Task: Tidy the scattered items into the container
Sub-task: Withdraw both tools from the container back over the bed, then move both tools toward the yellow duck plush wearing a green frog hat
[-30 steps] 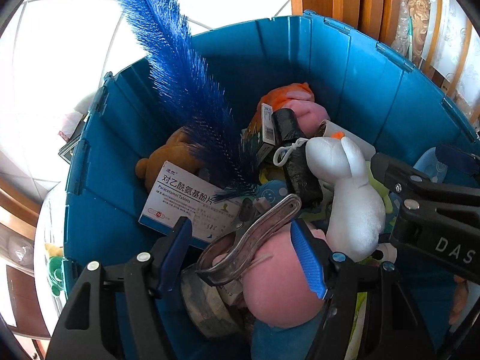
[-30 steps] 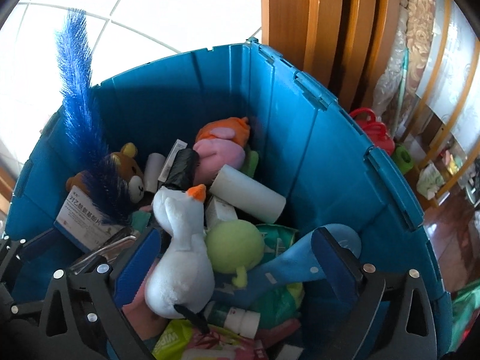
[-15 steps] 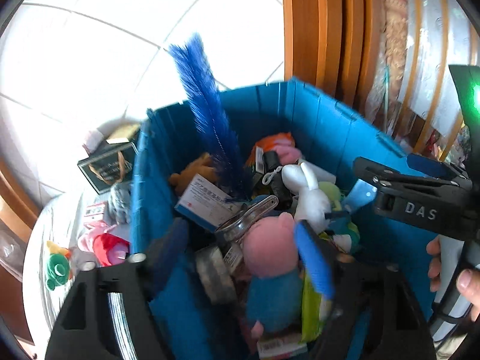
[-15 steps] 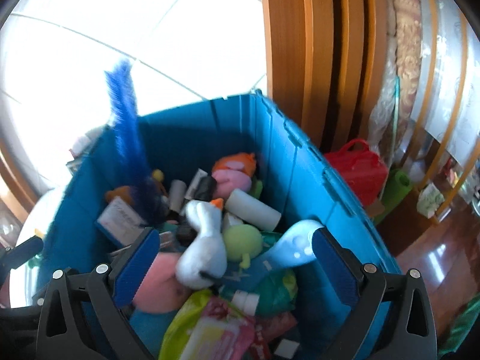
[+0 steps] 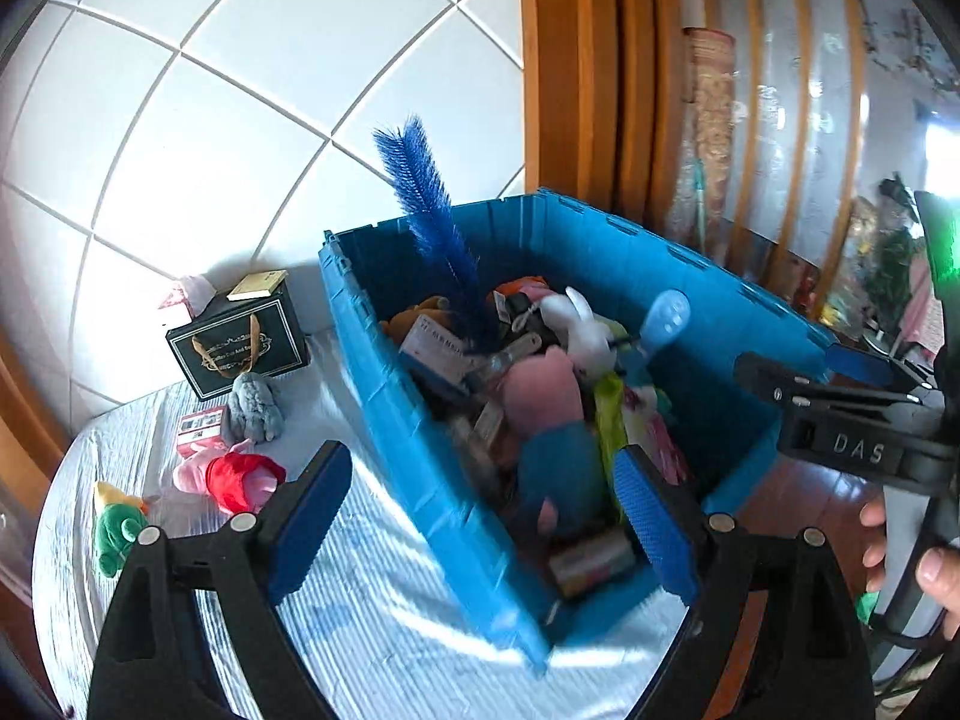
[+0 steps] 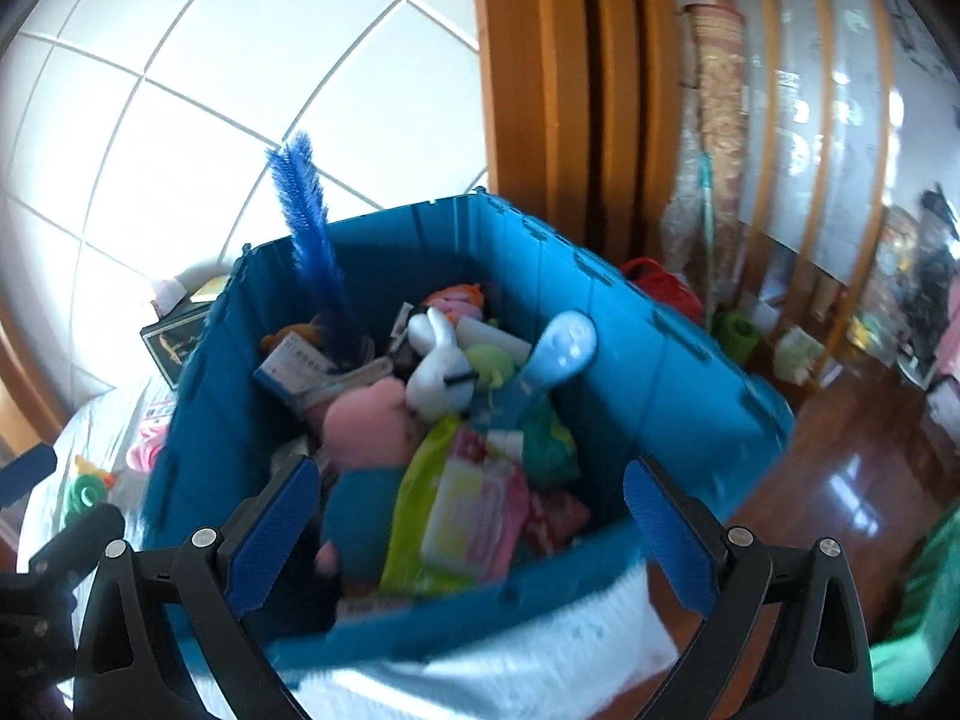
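Your left gripper and right gripper both stand wide and empty above the blue container, which is already heaped with toys and packets. You're between picks, I'd judge: next swing left toward the red-dressed pink plush lying loose on the tablecloth.

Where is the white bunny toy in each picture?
Left wrist view: the white bunny toy lies in the blue bin, just above the middle of the picture.
Right wrist view: the bunny lies in the bin, a little left of the middle.
Shared landmark: the tall blue feather stands up to the bunny's left in both views.
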A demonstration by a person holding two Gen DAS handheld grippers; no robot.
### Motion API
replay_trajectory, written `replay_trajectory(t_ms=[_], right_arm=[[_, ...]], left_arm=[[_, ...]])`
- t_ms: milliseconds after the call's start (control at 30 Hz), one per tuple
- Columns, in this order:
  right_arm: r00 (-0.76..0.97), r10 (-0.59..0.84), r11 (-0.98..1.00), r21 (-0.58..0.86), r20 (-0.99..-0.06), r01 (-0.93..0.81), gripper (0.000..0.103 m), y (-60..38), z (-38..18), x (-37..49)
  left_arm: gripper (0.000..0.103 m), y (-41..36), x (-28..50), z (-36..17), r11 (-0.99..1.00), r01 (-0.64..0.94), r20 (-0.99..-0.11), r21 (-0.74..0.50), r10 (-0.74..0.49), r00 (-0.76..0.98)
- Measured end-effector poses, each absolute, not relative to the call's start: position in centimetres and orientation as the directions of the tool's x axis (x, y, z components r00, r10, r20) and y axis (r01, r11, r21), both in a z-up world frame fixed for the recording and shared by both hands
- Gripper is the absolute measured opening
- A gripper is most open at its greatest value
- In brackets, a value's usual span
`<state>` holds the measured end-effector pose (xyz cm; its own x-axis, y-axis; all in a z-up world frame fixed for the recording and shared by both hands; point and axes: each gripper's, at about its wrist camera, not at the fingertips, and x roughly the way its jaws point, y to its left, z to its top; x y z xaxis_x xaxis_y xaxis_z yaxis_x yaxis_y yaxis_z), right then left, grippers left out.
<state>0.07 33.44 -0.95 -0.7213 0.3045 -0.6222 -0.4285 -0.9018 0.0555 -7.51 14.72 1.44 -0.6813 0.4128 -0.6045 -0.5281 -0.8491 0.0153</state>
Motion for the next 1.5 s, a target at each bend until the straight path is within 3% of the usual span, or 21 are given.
replay_trajectory(t_ms=[367,667,1233,1500], right_arm=[[-0.72,0.331,-0.885,0.064,-0.61,-0.461,0.103,22.1,-2.0,6.4],[-0.785,0.206,-0.959,0.039,-0.584,-0.28,0.103,13.3,-2.9,4.9],[-0.767,-0.088,-0.996,0.066,-0.636,0.06,0.103,6.5,-6.4,-14.2],[-0.677,-0.153,-0.987,0.082,-0.72,0.136,0.103,2.8,-11.4,-22.1]], left_arm=[[0.09,3.2,-2.4,-1.5,-0.837,-0.547,-0.601,0.022,0.426,-0.676],[0.09,-4.3,-3.1,-4.5,-0.898,-0.439,-0.643,-0.039,0.359,-0.677],[0.09,-12.8,-17.4,-9.5,-0.993,-0.114,-0.744,-0.006,0.081,-0.664],[0.09,-22.7,-23.4,-13.9,-0.991,0.13,-0.809,0.037,-0.106,-0.578]])
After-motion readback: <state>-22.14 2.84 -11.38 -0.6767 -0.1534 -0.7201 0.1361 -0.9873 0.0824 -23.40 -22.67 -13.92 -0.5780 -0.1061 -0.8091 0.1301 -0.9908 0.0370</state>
